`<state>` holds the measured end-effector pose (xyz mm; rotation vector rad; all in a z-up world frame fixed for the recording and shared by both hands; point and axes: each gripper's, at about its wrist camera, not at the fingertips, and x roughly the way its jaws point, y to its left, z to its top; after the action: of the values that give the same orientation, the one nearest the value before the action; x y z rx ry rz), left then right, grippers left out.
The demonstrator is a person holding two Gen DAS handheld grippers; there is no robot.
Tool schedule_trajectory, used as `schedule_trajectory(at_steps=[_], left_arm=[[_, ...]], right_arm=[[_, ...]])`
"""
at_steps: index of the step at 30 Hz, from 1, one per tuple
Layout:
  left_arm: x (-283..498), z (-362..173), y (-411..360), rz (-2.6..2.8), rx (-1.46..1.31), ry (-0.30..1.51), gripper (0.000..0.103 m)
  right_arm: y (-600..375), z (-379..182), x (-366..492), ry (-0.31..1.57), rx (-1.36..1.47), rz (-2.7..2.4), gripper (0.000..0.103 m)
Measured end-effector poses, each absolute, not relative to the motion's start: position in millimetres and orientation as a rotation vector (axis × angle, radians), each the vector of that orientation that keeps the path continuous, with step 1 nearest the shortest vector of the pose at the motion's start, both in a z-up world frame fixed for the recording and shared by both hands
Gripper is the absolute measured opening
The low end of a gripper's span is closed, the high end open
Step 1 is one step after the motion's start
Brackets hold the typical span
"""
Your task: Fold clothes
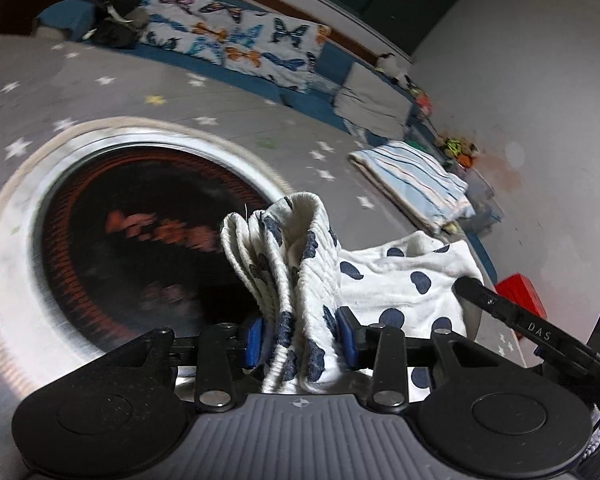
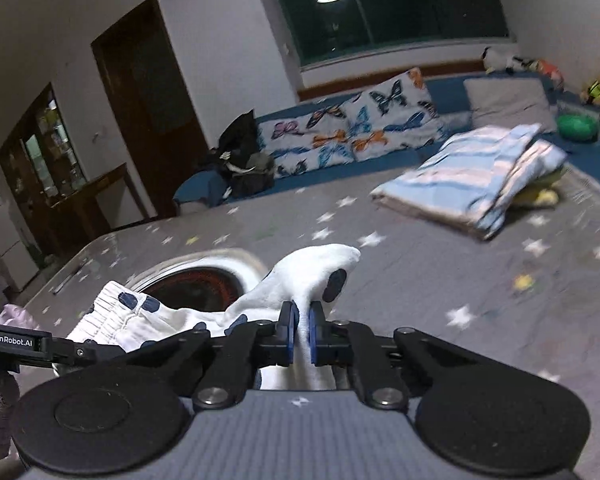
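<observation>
Fabric of the dotted white garment (image 1: 400, 280) hangs lifted above the star-printed bed (image 1: 228, 112), its ribbed waistband bunched in the left tongs (image 1: 300, 340), clamped on it, and a thinner corner pinched in the right tongs (image 2: 303, 330), likewise closed on cloth. Between them the cloth sags toward 9 o'clock in the right view, so I judge the step goes best by drawing both grips apart evenly, then laying it flat short of the round black mat (image 1: 140, 240), well clear of the folded striped pile (image 2: 480, 176) at 2 o'clock.

white garment (image 1: 400, 276) (navy spots), grey starred bedspread (image 2: 480, 300)
</observation>
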<state>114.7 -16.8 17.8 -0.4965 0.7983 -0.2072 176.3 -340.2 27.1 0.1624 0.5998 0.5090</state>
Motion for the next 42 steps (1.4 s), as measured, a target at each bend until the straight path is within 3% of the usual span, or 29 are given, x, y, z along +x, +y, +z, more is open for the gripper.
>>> schedule_trajectory(at_steps=[11,21,27,29,33,38,40,42], left_arm=[[161.3,28.9,-85.1,-0.295,-0.430,0.805,0.040],[184.2,9.9,-116.8,-0.295,-0.370,0.871,0.041],[187.2,4.8,-119.9,-0.278,-0.322,0.900,0.053],[185.0,10.5,-117.5,-0.268,-0.300,0.881,0.061],[179.1,32.7,-114.1,-0.255,-0.251,0.797,0.067],[182.0,49.8,-131.9,-0.328,-0.187,0.726,0.065],[187.5,45.4,-141.6,-0.372,-0.174,0.737,0.064],[194.2,38.0,-151.2,-0.409,-0.148,0.750,0.054]], right_arm=[[-398.8,51.8,200.1,0.559,0.138,0.385,0.006],[-427.6,29.3,217.4,0.611,0.145,0.321,0.006],[-436.2,4.3,229.4,0.682,0.141,0.265,0.016],[-441.5,4.6,229.9,0.679,0.148,0.246,0.017],[-446.1,13.9,228.4,0.651,0.151,0.278,0.019],[-427.6,12.9,234.6,0.681,0.118,0.355,0.030],[-416.6,7.6,239.5,0.699,0.082,0.364,0.030],[-409.9,1.7,245.2,0.720,0.063,0.361,0.030]])
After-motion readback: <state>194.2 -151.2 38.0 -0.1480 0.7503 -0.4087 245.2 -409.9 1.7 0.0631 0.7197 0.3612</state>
